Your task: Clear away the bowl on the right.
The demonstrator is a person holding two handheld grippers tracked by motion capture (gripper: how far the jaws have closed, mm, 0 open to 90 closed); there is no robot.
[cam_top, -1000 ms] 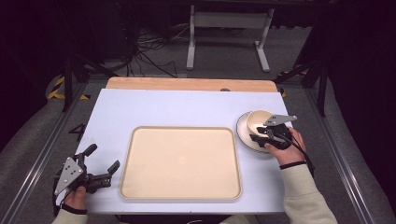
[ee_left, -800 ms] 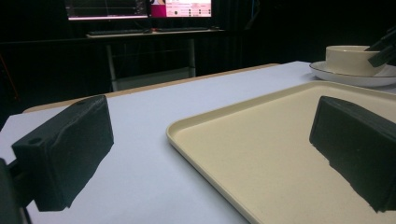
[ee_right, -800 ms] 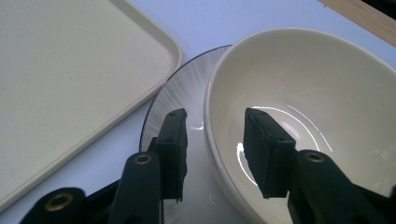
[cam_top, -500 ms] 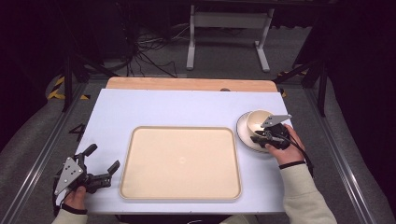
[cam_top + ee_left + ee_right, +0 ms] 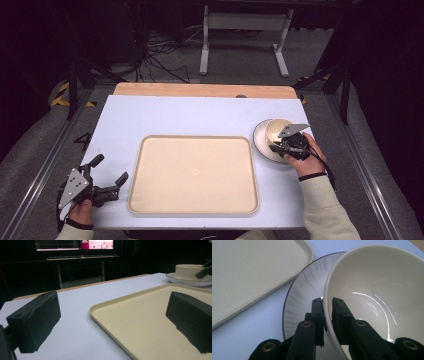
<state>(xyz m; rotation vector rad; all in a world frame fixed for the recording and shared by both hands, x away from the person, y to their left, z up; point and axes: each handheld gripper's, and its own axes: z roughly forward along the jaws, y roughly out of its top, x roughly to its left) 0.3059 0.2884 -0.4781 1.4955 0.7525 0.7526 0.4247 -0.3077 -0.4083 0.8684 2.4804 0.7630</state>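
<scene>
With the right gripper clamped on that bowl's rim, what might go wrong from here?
1. The right gripper pinches only the thin rim of the bowl, one jaw inside, one outside; lifted, the bowl may tilt or slip out.
2. The bowl sits on the plate; dragging it sideways might shift the plate toward the tray.
3. The plate lies near the right edge of the table, so a nudge could push it off.

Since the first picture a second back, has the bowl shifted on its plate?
No. In the high view the bowl sits at the same spot on the plate, right of the tray. The right gripper has just been closing on its rim.
</scene>
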